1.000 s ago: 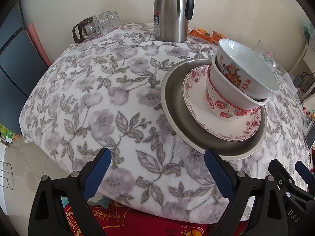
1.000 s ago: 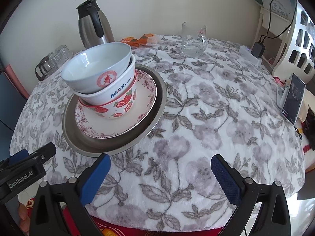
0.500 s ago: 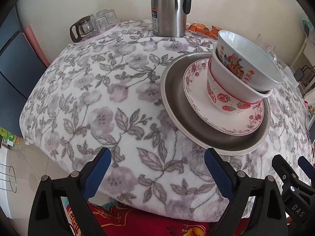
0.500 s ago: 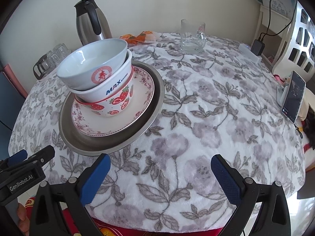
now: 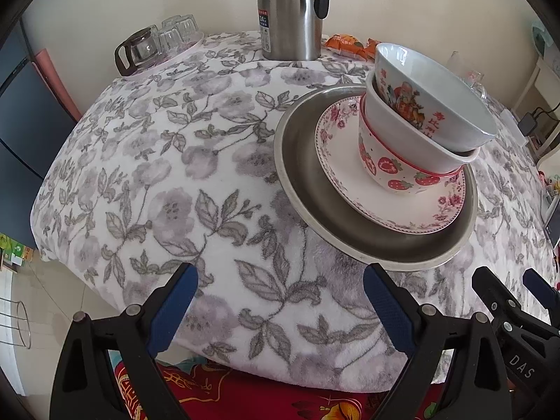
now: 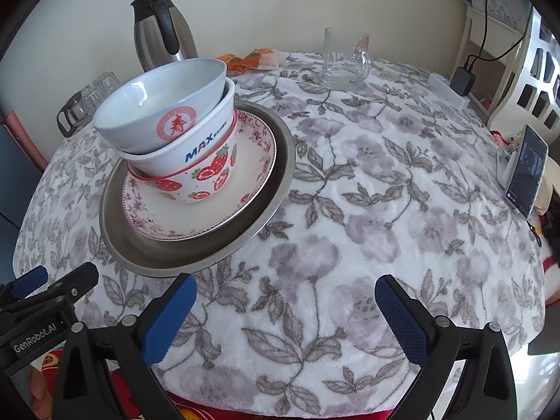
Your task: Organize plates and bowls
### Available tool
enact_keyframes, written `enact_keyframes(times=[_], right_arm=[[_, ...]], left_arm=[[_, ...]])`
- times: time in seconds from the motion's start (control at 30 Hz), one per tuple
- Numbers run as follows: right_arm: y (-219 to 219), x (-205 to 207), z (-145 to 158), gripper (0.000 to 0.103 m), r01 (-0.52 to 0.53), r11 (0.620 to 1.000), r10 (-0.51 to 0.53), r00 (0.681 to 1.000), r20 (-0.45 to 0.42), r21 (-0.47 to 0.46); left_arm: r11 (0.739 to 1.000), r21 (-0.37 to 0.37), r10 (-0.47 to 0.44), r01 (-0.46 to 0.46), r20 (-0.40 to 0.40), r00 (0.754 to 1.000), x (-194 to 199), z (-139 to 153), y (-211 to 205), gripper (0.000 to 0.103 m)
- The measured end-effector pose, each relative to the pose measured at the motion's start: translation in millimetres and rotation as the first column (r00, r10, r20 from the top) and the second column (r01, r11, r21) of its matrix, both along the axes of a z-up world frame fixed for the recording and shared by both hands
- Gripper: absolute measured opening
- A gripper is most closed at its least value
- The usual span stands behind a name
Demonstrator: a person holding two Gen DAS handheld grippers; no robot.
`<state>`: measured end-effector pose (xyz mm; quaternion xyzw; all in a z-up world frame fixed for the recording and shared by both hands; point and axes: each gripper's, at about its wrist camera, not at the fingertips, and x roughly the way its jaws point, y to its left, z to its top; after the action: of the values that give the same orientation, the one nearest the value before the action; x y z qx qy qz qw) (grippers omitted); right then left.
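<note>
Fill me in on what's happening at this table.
A person is tidying dishes with a handheld tool in each hand. Both the left tool and the right tool are open and empty, hovering at the near table edge. The dishes are already stacked: a metal tray carries a floral plate, a strawberry bowl, a white MAX bowl and a tilted pale bowl on top. Nothing is gripped.

Your table (image 5: 196,182), draped in a floral cloth, carries a metal plate (image 5: 304,189) near its front edge; along the far edge stand a steel flask (image 5: 288,14), snack packets (image 5: 344,42), and a glass mug (image 6: 344,59); glassware (image 5: 157,42) occupies the far-left corner
</note>
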<state>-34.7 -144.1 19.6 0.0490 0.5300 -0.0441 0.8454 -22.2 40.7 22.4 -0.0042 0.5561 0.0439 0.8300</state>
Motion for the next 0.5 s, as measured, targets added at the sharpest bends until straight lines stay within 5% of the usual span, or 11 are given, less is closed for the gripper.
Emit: enact_keyframes(times=[0.5], right_arm=[[-1.1, 1.2, -3.2, 0.103, 0.002, 1.000, -0.002, 1.000, -0.008, -0.001]], left_arm=[[1.000, -0.009, 0.009, -0.010, -0.016, 1.000, 2.8, -5.8, 3.0, 0.096]])
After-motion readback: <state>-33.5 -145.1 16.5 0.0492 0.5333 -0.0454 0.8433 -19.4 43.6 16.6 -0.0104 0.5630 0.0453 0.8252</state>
